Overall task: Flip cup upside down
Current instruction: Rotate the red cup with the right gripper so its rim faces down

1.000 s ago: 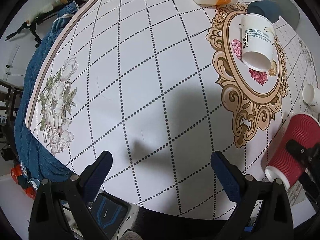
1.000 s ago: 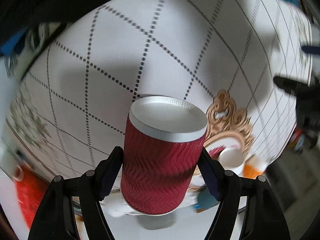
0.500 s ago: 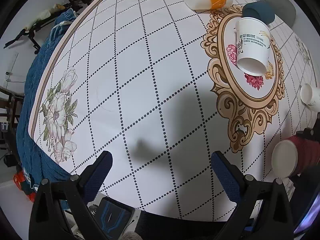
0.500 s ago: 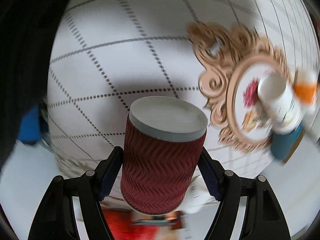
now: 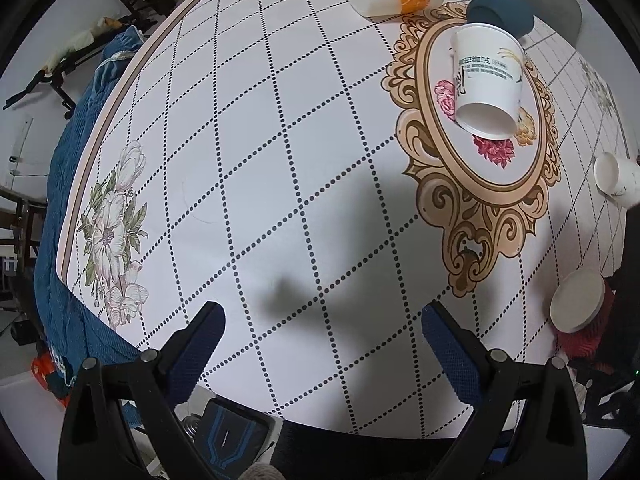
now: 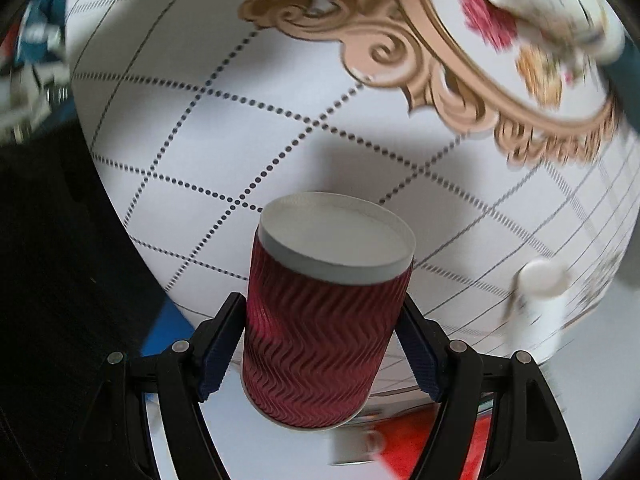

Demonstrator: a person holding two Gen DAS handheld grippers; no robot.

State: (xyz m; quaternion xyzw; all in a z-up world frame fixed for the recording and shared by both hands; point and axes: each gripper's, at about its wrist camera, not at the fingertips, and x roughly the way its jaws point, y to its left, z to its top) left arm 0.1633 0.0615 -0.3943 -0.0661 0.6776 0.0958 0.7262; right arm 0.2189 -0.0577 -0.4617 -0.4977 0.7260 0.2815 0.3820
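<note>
Table (image 5: 280,160) with dotted-grid cloth filled both views. Left gripper (image 5: 320,344) hovered over it near the front edge, fingers spread wide, nothing between them. Right gripper (image 6: 320,344) was clamped on the red ribbed cup (image 6: 320,328), held off the table, white base facing the camera. White printed cup (image 5: 486,84) lay on its side on the floral medallion.

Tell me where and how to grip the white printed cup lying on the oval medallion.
Grip the white printed cup across its side wall near the middle, with the fingers coming down from above on either side. It lies on its side with its base facing the left gripper, so the round wall is the only part offering two opposed faces.
</note>
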